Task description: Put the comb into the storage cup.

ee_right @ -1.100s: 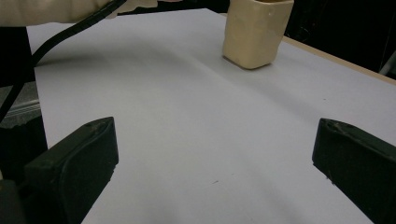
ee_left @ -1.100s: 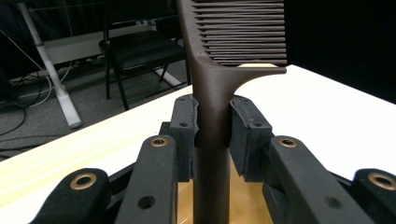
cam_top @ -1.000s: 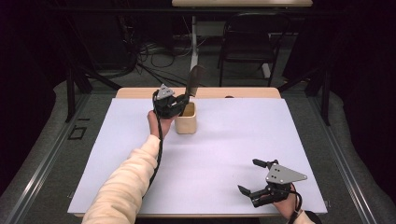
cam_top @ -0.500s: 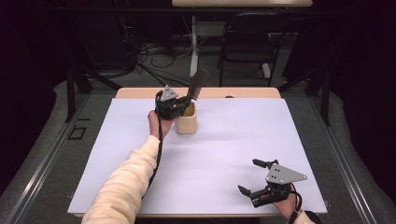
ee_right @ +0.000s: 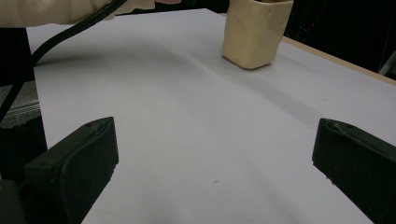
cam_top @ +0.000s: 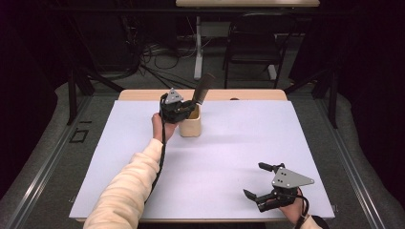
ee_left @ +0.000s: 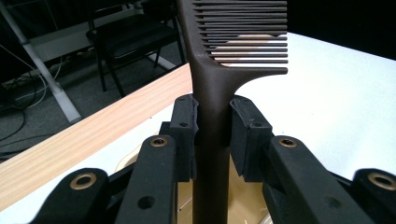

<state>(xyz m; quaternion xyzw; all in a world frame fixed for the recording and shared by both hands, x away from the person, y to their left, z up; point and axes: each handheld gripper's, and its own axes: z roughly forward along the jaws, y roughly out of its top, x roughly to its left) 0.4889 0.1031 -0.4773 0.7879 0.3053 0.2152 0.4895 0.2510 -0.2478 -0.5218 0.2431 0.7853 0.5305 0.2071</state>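
A dark brown comb stands tilted over a beige cup at the back of the white-covered table. My left gripper is shut on the comb's handle, just above the cup's rim. In the left gripper view the pads press the handle of the comb from both sides, teeth upward, with the cup's inside below. My right gripper rests near the table's front right, open, with nothing between its fingers. In the right gripper view its pads stand wide apart, the cup far ahead.
A strip of bare wooden tabletop runs behind the white sheet. A black chair and cables on the floor lie beyond the table. The left arm's cream sleeve and black cable cross the table's left half.
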